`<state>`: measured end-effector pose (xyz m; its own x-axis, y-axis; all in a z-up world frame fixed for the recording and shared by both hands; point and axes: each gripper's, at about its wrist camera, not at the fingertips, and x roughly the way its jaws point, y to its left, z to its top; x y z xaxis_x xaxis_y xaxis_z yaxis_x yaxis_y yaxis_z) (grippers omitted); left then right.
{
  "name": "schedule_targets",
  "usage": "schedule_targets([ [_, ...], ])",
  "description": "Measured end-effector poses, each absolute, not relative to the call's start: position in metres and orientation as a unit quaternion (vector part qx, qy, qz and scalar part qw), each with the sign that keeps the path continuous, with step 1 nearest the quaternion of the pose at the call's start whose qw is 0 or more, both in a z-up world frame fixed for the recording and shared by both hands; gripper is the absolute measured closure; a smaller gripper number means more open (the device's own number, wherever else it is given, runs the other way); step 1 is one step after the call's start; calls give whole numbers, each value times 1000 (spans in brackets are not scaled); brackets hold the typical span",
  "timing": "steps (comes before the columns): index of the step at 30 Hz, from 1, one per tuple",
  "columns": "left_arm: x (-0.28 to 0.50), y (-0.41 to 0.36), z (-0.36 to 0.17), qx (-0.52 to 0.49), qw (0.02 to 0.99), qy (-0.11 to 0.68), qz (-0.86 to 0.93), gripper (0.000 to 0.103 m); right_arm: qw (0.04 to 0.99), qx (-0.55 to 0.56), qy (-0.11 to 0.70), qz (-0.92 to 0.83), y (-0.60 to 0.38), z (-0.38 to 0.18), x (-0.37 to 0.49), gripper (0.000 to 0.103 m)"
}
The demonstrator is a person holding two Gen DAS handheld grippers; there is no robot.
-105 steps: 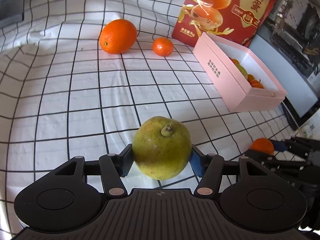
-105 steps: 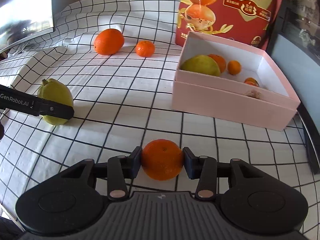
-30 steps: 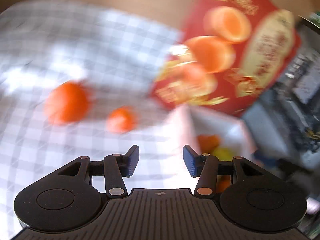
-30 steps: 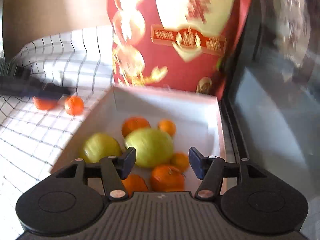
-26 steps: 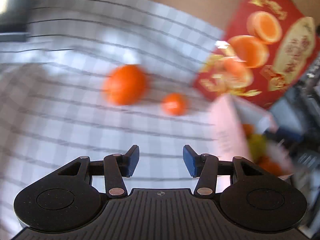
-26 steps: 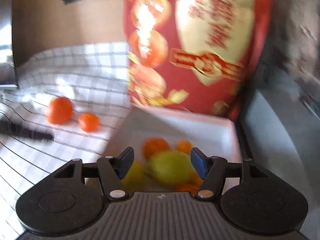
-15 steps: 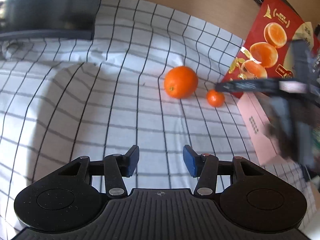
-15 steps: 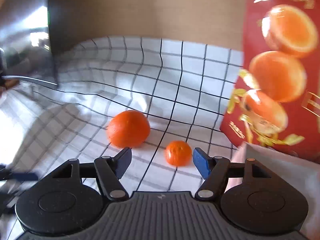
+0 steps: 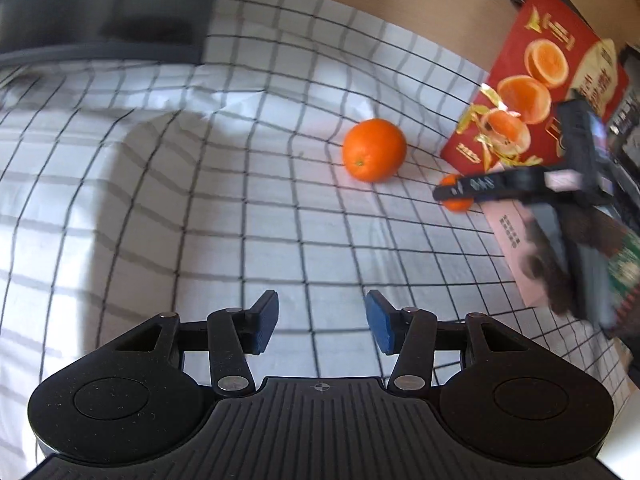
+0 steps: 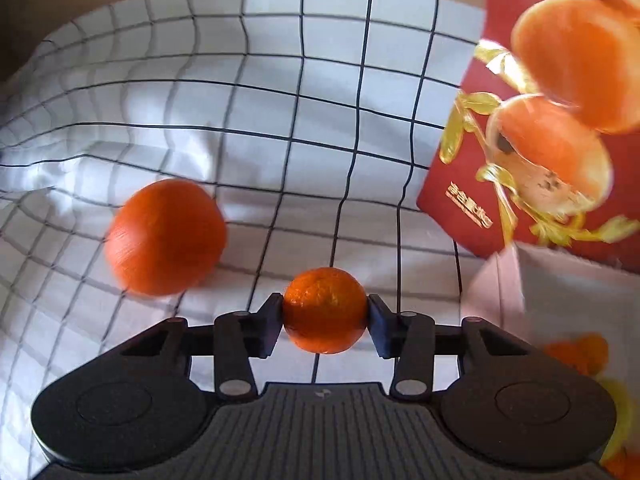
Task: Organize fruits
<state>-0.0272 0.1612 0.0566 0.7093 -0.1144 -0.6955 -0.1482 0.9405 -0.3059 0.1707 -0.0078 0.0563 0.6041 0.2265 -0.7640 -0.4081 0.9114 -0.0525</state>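
Note:
My right gripper (image 10: 324,320) is closing its jaws on a small mandarin (image 10: 325,310) that sits on the checked cloth, and both pads touch its sides. A large orange (image 10: 166,236) lies just to its left, apart from it. In the left wrist view the same large orange (image 9: 374,150) is far ahead, and the mandarin (image 9: 454,202) is half hidden behind the right gripper (image 9: 452,194). My left gripper (image 9: 322,322) hangs open over bare cloth with nothing between its fingers.
The pink box (image 10: 500,280) stands at the right with several fruits inside (image 10: 576,352). A red fruit carton (image 10: 472,184) rises behind it. A dark object (image 9: 100,4) borders the cloth at the far left. A hand (image 9: 560,264) holds the right gripper.
The right gripper left the box, came down over the mandarin and closed on it. The left gripper swung away from the box to bare cloth and stayed open.

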Motion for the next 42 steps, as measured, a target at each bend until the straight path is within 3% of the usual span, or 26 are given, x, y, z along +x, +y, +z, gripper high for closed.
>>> schedule_targets([
  [11, 105, 127, 104, -39, 945, 325, -11, 50, 882, -119, 392, 234, -59, 68, 30, 59],
  [20, 153, 77, 78, 85, 928, 364, -3, 48, 899, -144, 374, 177, -106, 52, -7, 59],
  [24, 152, 65, 67, 134, 921, 367, -3, 42, 900, -130, 387, 151, -124, 42, 0, 59],
  [27, 152, 65, 65, 138, 919, 370, -21, 29, 898, -124, 395, 150, -131, 36, 3, 58],
  [33, 166, 82, 60, 133, 916, 377, 3, 28, 898, -125, 391, 155, -130, 34, 5, 57],
  [42, 194, 130, 56, 62, 909, 412, -2, 26, 899, -116, 395, 151, -131, 31, 5, 45],
])
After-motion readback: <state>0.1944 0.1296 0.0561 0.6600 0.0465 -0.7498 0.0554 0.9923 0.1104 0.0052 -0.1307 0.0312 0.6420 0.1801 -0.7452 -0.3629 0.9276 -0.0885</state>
